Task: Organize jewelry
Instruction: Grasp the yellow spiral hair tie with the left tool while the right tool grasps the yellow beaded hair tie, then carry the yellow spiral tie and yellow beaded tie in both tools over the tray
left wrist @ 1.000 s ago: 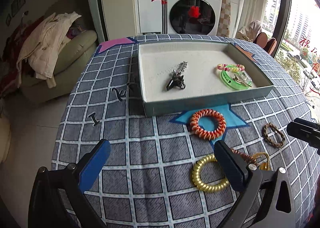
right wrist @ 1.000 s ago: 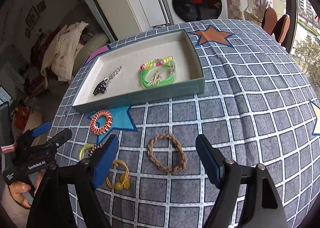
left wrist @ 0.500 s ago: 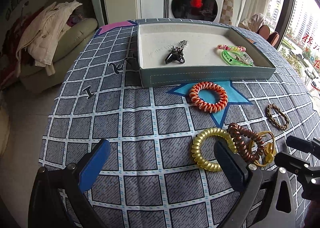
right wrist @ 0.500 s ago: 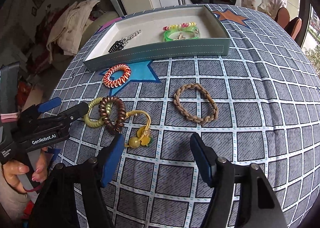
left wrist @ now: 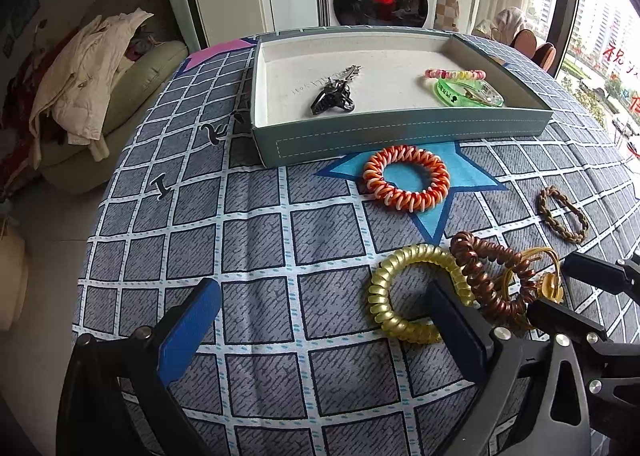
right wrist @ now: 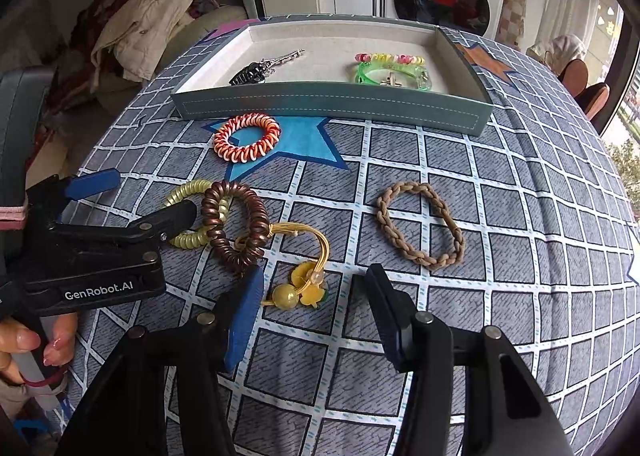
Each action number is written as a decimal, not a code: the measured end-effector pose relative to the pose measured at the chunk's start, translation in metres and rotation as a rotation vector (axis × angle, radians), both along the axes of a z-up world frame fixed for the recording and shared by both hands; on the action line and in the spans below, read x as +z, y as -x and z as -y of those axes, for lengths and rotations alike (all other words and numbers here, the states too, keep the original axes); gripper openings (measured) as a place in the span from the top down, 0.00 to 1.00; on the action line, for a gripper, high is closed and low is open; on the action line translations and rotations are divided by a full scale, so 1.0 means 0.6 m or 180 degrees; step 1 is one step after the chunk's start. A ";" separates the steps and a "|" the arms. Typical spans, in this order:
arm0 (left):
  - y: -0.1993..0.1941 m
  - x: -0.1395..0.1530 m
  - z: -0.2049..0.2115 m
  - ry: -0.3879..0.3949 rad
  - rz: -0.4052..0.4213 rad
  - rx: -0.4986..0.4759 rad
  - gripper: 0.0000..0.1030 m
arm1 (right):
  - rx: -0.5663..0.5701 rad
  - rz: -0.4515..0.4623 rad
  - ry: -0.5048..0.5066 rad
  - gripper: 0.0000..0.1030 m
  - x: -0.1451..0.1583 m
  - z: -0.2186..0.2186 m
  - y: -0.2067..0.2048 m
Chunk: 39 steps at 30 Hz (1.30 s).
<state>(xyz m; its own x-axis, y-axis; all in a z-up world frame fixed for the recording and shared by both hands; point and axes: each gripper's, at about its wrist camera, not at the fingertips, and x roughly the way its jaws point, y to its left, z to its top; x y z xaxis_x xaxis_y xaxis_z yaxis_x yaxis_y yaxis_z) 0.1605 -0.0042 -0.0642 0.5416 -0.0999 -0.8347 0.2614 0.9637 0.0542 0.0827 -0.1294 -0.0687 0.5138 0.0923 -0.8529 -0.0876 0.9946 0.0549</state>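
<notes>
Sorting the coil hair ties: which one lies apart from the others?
The orange-and-white coil tie, alone on the blue star near the tray; the yellow coil tie and brown coil tie overlap.

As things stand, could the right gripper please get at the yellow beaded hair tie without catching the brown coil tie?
Probably yes. The right gripper, jaws closing, sits just short of the yellow beaded hair tie, with nothing between them. Its cord does run under the brown coil tie, which may drag along.

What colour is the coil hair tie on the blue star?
Orange and white coil tie, clearest in the left wrist view.
</notes>
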 end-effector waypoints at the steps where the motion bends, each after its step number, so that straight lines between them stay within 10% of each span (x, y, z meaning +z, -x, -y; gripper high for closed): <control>1: 0.002 0.001 0.002 0.0012 0.0014 -0.0029 0.00 | 0.0008 0.0011 0.0035 0.46 0.000 -0.002 0.001; 16: 0.027 0.015 0.040 -0.0053 0.0098 -0.0431 0.34 | 0.0144 0.0078 0.0170 0.71 0.001 -0.023 0.005; 22: 0.033 0.015 0.045 0.0036 0.0041 -0.0544 0.72 | 0.0038 0.0077 0.0063 0.81 0.002 -0.009 0.006; 39: 0.040 0.034 0.001 0.0306 -0.0004 -0.0377 0.72 | -0.0160 0.0155 -0.0183 0.81 0.025 0.040 0.024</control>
<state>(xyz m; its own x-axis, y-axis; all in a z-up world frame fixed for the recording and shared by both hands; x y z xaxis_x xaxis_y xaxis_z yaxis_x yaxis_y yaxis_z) 0.1366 -0.0047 -0.0441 0.5203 -0.2427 -0.8188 0.3736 0.9268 -0.0373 0.0681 -0.1534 -0.0539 0.5598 0.1136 -0.8208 -0.0417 0.9932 0.1091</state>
